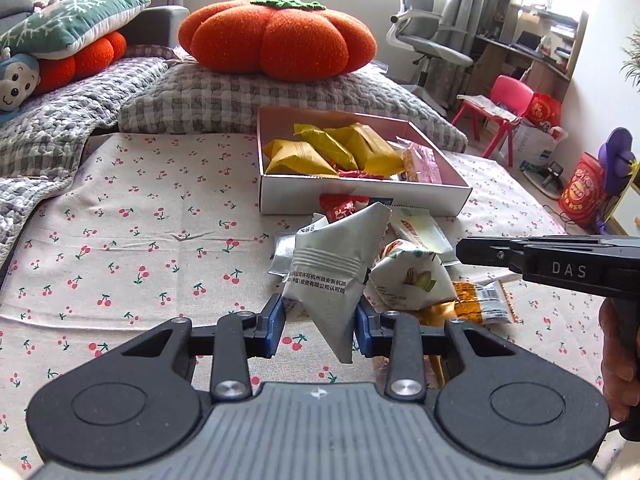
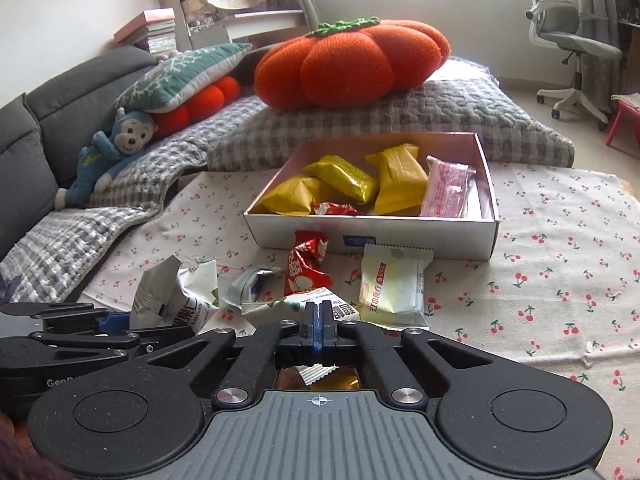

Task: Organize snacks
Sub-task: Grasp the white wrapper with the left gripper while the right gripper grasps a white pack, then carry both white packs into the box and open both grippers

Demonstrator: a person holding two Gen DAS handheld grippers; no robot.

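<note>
My left gripper (image 1: pixel 320 328) is shut on a crumpled silver snack packet (image 1: pixel 332 276), held up off the cherry-print cloth (image 1: pixel 160 240). Beyond it stands a white box (image 1: pixel 360 198) with a pink inside, holding yellow packets (image 1: pixel 320 148), a pink one (image 2: pixel 446 188) and a red sweet. Loose snacks lie before the box: a red packet (image 2: pixel 306 268), a pale green one (image 2: pixel 390 284), a white nut packet (image 1: pixel 412 280) and a gold one (image 1: pixel 480 304). My right gripper (image 2: pixel 319 320) hangs low over this pile with its pads pressed together. Whether they pinch a wrapper edge is hidden.
A big orange pumpkin cushion (image 1: pixel 280 36) lies on a grey checked pillow (image 1: pixel 240 100) behind the box. A grey sofa (image 2: pixel 36 136) with a blue plush monkey (image 2: pixel 108 152) is on the left. An office chair (image 1: pixel 424 28) and a red child's chair (image 1: pixel 500 104) stand at the right. A hand (image 1: pixel 618 360) holds the right gripper.
</note>
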